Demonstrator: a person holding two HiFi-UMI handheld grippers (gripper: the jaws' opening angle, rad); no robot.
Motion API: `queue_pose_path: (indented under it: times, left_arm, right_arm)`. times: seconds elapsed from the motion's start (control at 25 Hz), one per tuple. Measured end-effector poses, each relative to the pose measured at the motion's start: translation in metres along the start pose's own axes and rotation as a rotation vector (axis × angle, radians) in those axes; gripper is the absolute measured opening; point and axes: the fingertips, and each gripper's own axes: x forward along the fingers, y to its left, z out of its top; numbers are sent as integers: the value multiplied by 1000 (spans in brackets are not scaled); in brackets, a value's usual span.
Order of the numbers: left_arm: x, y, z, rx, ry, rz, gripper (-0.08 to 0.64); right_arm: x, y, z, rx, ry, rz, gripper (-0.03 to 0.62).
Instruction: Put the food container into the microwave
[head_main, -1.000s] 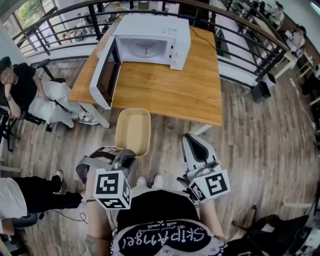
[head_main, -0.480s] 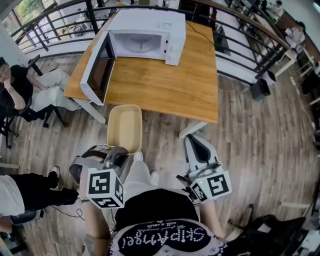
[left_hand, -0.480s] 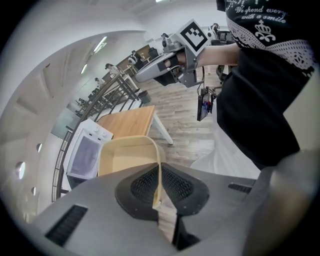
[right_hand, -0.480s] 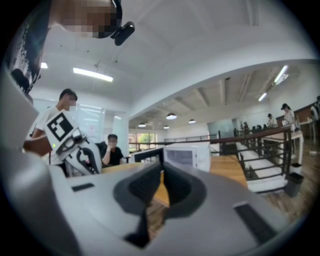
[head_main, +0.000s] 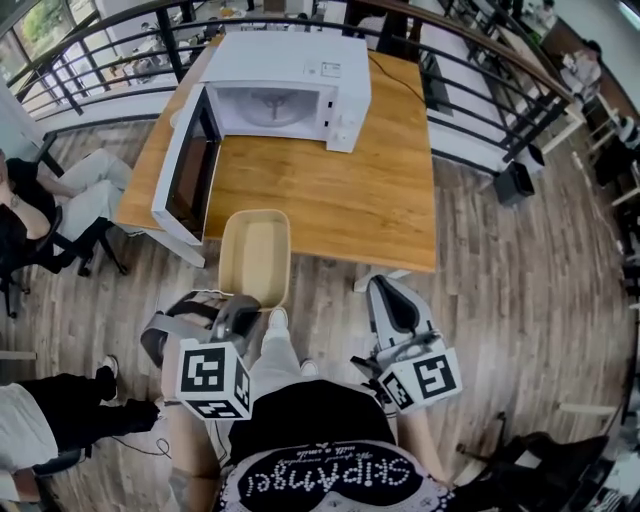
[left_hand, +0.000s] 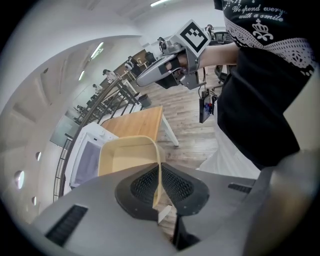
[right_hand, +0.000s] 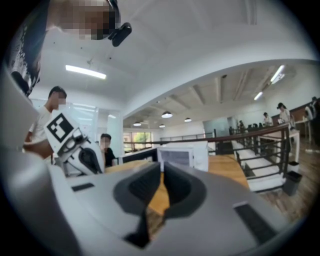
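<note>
The left gripper view shows what the head view cannot: the left gripper has its jaws pinched on the thin near rim of the empty beige container. In the head view the container hangs over the wood floor, its far end overlapping the near edge of the table. It is well short of the microwave, whose door stands wide open. The right gripper, in its own view, has its jaws drawn nearly together on nothing. A black railing runs behind the table, and a person sits at the left.
</note>
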Motion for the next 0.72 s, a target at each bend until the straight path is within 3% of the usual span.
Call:
queue_pose_path:
  times: [0.44,0.72]
  left_arm:
    - [22,92,-46,66,-48,-24,44]
    - [33,121,-65,114,-91,-50,44]
  right_arm:
    - [104,0,18,-12,8,-45,41]
    - [147,7,22,-15,7,-77,41]
